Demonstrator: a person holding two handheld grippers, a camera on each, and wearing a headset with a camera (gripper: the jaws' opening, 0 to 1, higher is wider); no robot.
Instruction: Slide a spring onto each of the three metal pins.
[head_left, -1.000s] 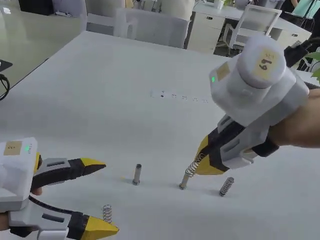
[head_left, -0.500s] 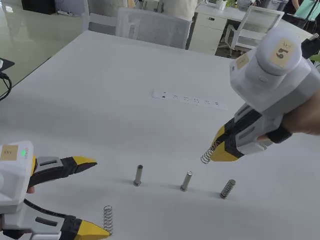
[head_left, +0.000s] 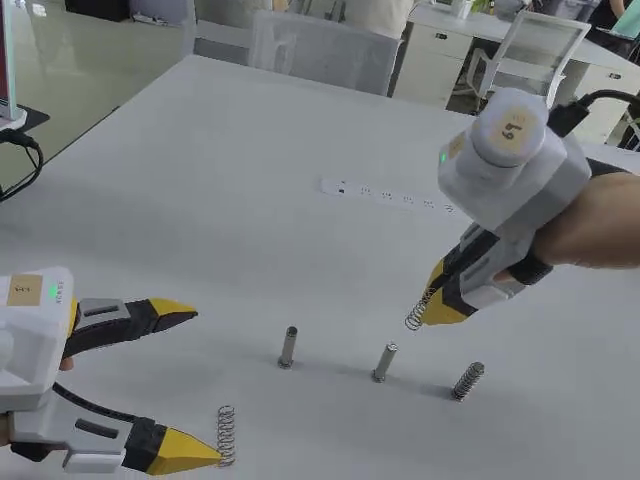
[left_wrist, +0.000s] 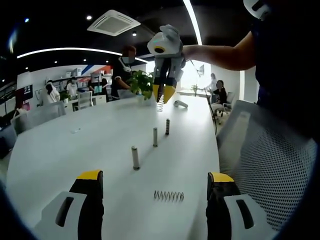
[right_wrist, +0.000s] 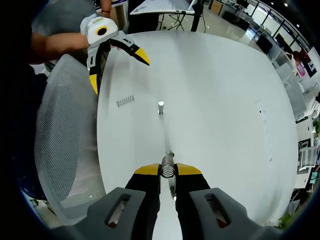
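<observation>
Two bare metal pins (head_left: 287, 347) (head_left: 385, 362) stand upright on the white table (head_left: 250, 200). To their right stands a spring (head_left: 467, 381), apparently on the third pin. My right gripper (head_left: 438, 312) hovers above and right of the middle pin, shut on a spring (head_left: 418, 310) that hangs from its tips. In the right gripper view that spring (right_wrist: 169, 167) sticks out between the shut jaws, with one pin (right_wrist: 160, 107) farther ahead. My left gripper (head_left: 202, 385) is open near the front edge, and a loose spring (head_left: 227, 435) lies beside its lower jaw. The same spring (left_wrist: 169, 195) lies between the open jaws.
A white power strip (head_left: 385, 194) lies flat on the table beyond the pins. Mesh chairs (head_left: 320, 50) and desks stand behind the far edge. A mesh chair (left_wrist: 265, 150) is close to the table's near edge.
The right gripper has lifted its spring off the top of the middle pin and now holds it up and to the right. The left gripper has stayed put.
</observation>
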